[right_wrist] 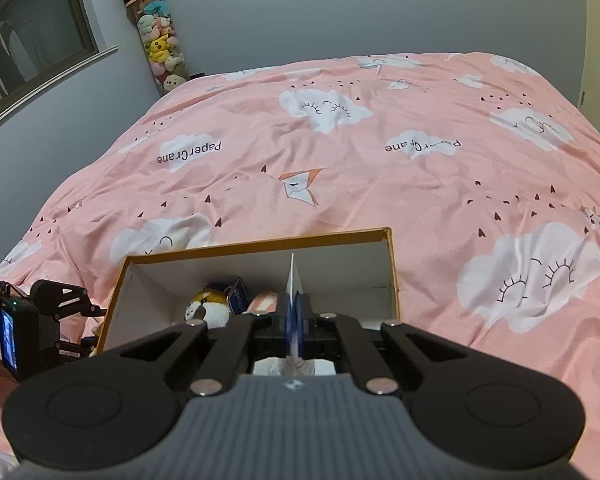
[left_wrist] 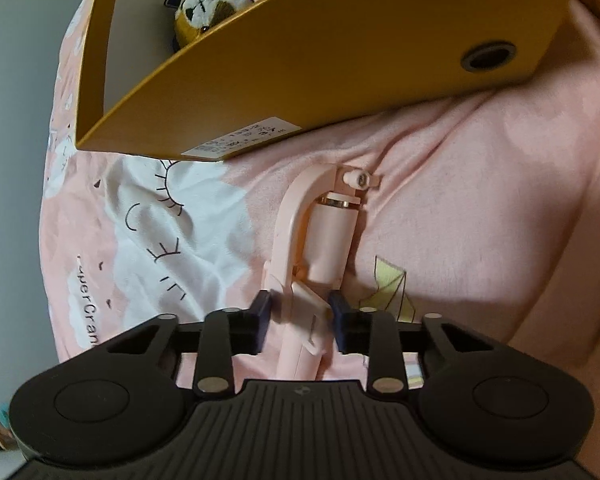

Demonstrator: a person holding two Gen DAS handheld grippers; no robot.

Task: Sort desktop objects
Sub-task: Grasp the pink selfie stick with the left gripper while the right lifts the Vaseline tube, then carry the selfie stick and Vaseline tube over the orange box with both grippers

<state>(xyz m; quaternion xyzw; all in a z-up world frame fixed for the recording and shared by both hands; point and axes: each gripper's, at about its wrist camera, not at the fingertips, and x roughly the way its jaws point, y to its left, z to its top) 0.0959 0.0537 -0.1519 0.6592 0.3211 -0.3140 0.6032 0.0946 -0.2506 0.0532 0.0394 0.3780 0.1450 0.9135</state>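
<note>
A pink selfie stick (left_wrist: pixel 320 248) lies on the pink bedcover just below an orange cardboard box (left_wrist: pixel 340 60). My left gripper (left_wrist: pixel 302 308) is shut on the stick's lower part, with a dark pad against each side. In the right wrist view the box (right_wrist: pixel 260 246) stands open with a white inside. It holds a brown-and-white plush toy (right_wrist: pixel 206 308), a blue tag and a pink striped item. Over the box, my right gripper (right_wrist: pixel 294 316) is shut on a thin white flat piece (right_wrist: pixel 293 276), seen edge-on and sticking up between the pads.
The pink bedcover (right_wrist: pixel 380 180), printed with clouds, spreads wide beyond the box. A tall tube of plush toys (right_wrist: pixel 160 44) stands in the far left corner by the grey wall. A window (right_wrist: pixel 28 40) is at the upper left.
</note>
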